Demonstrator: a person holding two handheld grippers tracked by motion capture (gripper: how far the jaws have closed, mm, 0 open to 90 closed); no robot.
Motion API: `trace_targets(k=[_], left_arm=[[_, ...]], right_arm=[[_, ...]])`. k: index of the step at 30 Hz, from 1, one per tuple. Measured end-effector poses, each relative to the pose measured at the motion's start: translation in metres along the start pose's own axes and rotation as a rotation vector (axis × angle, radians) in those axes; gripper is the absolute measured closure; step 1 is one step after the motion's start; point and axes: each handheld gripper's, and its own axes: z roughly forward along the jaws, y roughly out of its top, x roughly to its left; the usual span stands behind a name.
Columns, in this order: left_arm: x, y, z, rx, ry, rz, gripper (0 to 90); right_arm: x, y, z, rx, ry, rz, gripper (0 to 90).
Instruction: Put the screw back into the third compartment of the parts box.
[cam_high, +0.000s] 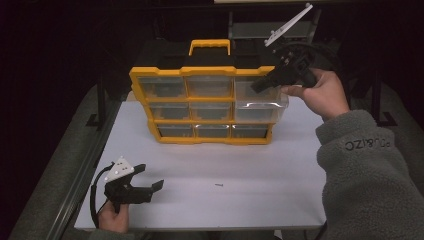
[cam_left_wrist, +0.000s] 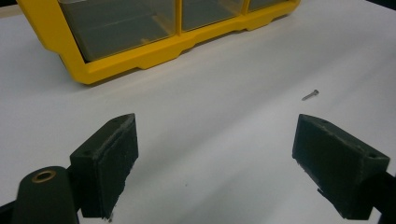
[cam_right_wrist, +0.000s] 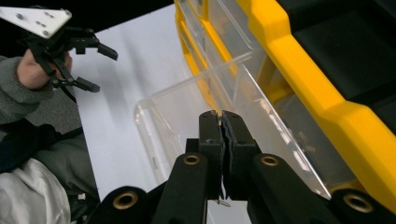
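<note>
A yellow organizer box (cam_high: 200, 105) with clear drawers in three rows of three stands upright near the far middle of the white counter (cam_high: 240, 170), its black-and-yellow handle on top. The right-hand drawer (cam_high: 260, 106) of the middle row is pulled partway out toward the person.

The right tool (cam_high: 257, 86) is held up at the upper right corner of the box, just above the pulled-out drawer, with the person's right hand (cam_high: 325, 92) behind it and a grey fleece sleeve below. In the right gripper view its jaws are pressed together over the open clear drawer (cam_right_wrist: 196, 121); something thin may be pinched between the tips, but it is too small to tell.

The left tool (cam_high: 149, 179) sits low over the near left corner of the counter, held in the left hand (cam_high: 114, 217), with its jaws spread wide and nothing between them. In the left gripper view the bare counter lies between the two jaws, and the lower corner of the box (cam_left_wrist: 140, 51) is ahead.

A small screw (cam_high: 218, 184) lies alone on the counter, well in front of the box and to the right of the left tool; the left gripper view shows it (cam_left_wrist: 310, 95) beyond the right-hand jaw.
</note>
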Motion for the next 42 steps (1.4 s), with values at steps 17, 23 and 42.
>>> trace_targets(k=[17, 23, 42], left_arm=[[0.000, 0.000, 0.001, -0.004, 0.002, -0.006, 13.7], [0.001, 0.000, 0.000, -0.006, 0.005, 0.004, 13.7], [0.000, 0.000, 0.000, -0.010, 0.009, -0.002, 13.7]], right_arm=[[0.001, -0.003, 0.011, 0.020, -0.022, 0.007, 77.8], [0.012, -0.003, -0.009, -0.032, -0.014, -0.011, 75.2], [0.064, -0.026, -0.014, -0.078, 0.037, -0.122, 66.8]])
